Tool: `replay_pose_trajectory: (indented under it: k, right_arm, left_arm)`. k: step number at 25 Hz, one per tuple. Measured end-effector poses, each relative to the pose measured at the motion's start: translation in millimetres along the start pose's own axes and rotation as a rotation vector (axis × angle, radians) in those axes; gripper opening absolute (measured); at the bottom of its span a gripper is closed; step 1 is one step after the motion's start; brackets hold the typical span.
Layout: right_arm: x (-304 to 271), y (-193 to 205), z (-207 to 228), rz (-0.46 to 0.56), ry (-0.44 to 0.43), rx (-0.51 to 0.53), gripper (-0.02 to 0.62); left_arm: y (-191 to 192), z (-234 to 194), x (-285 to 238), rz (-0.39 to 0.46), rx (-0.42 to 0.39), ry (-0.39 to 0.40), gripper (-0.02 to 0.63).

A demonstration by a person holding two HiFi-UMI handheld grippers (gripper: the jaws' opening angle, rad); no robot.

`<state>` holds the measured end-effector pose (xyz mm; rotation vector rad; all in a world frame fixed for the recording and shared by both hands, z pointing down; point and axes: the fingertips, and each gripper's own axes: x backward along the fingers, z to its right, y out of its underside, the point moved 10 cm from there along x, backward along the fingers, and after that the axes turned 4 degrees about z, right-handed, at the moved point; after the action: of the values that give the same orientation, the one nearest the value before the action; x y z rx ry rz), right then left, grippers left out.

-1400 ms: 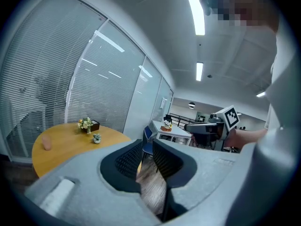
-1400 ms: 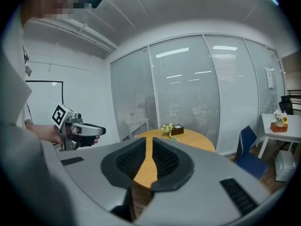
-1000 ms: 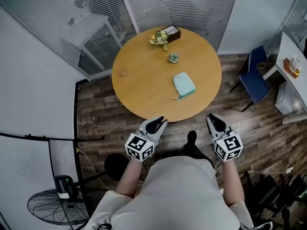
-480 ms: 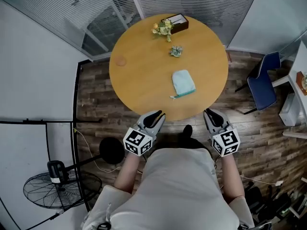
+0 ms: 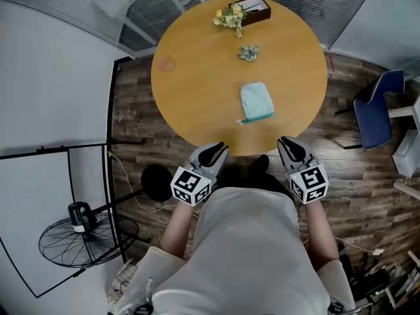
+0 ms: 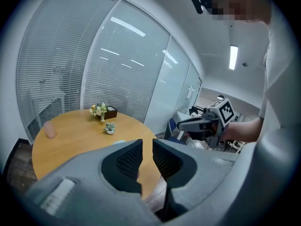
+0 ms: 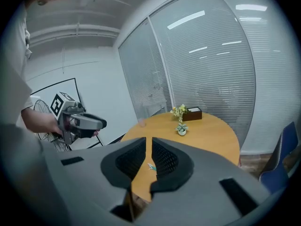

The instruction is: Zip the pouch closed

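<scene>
A light teal pouch point(image 5: 256, 102) lies flat on the round wooden table point(image 5: 197, 77), toward its near right side, with its zip edge and a small pull facing me. My left gripper point(image 5: 215, 152) hovers at the table's near edge, shut, with nothing in it. My right gripper point(image 5: 287, 144) hangs just off the near right edge, also shut and empty. Both are well short of the pouch. In the left gripper view only a sliver of the pouch point(image 6: 118, 142) shows above the jaws. The right gripper view shows only the pull end point(image 7: 152, 167).
A dark box with yellow flowers point(image 5: 248, 10) and a small potted plant point(image 5: 249, 52) stand at the far side of the table. A floor fan point(image 5: 79, 238) stands at the left and a blue chair point(image 5: 377, 110) at the right. Glass walls with blinds rise behind.
The head view has shifted: table and pouch sit a little higher and further right in the picture. Both grippers keep their places near the table's near edge, jaws unchanged.
</scene>
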<state>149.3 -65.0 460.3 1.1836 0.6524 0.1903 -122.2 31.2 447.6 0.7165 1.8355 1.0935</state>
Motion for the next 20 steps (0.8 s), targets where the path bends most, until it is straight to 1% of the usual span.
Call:
replay_pose_trajectory:
  k: [4, 9, 15, 20]
  right_arm:
    - [-21.5, 5.6, 8.4, -0.034, -0.013, -0.017, 0.034]
    - [-49.1, 15.5, 11.8, -0.08, -0.001, -0.037, 0.034]
    - [-85.0, 26.6, 12.6, -0.13, 0.041, -0.069, 0.034]
    - [-115.4, 45.1, 14.9, -0.169, 0.066, -0.116, 0.034]
  left_arm:
    - [1.0, -14.8, -16.3, -0.031, 0.002, 0.005, 0.069]
    - [6.9, -42.9, -37.9, -0.082, -0.017, 0.053, 0.069]
    - [19.9, -86.3, -71.9, -0.161, -0.065, 0.16, 0.067]
    - [39.9, -117.1, -105.7, -0.249, -0.104, 0.257, 0.069]
